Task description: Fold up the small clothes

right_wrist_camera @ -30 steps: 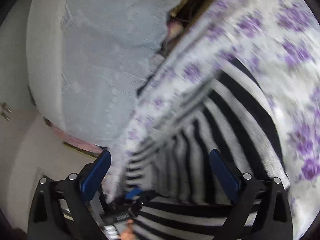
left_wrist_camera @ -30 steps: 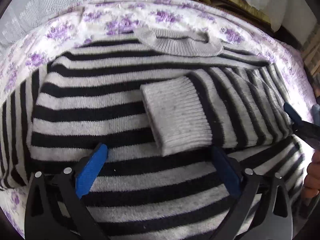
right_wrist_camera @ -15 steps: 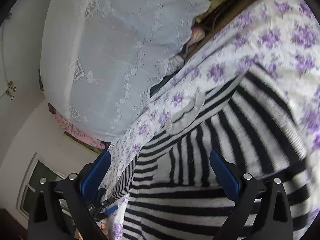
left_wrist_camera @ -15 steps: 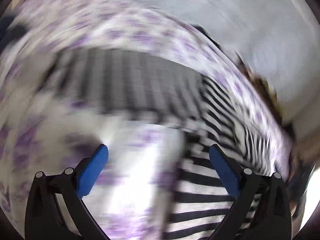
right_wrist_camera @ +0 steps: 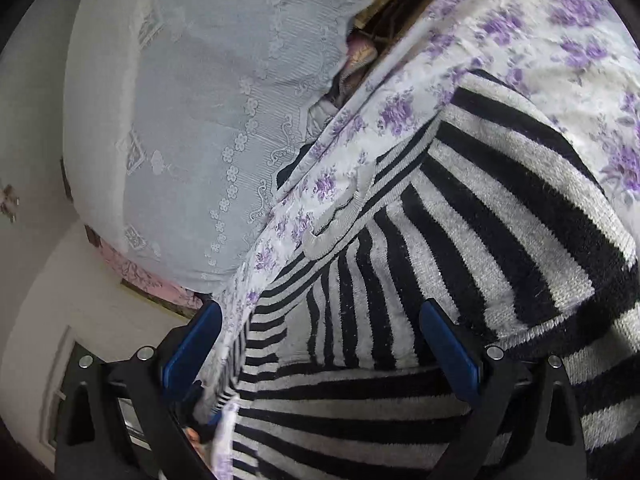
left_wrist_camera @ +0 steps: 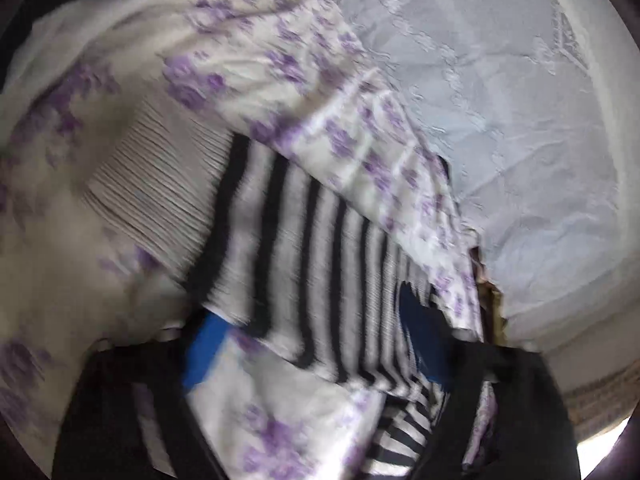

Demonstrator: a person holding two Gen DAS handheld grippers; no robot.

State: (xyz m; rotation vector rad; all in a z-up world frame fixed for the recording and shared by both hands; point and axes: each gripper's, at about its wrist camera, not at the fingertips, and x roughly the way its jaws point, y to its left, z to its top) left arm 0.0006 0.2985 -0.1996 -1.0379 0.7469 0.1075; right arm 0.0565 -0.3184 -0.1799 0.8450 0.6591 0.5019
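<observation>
Striped sweater (right_wrist_camera: 460,264) lies flat on the purple-flowered bedsheet (right_wrist_camera: 560,20), left gripper (left_wrist_camera: 316,344) closing its jaws around the outstretched sleeve (left_wrist_camera: 304,240), pads not yet pressing, right gripper (right_wrist_camera: 320,360) jaws wide apart over the body, holding nothing

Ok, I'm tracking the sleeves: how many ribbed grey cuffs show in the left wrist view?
1: the ribbed grey cuff lies on the floral sheet, upper left; another may be hidden.

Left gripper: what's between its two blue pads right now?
In the left wrist view, the striped sleeve lies between the closing left gripper pads, on the floral sheet; contact isn't clear.
</observation>
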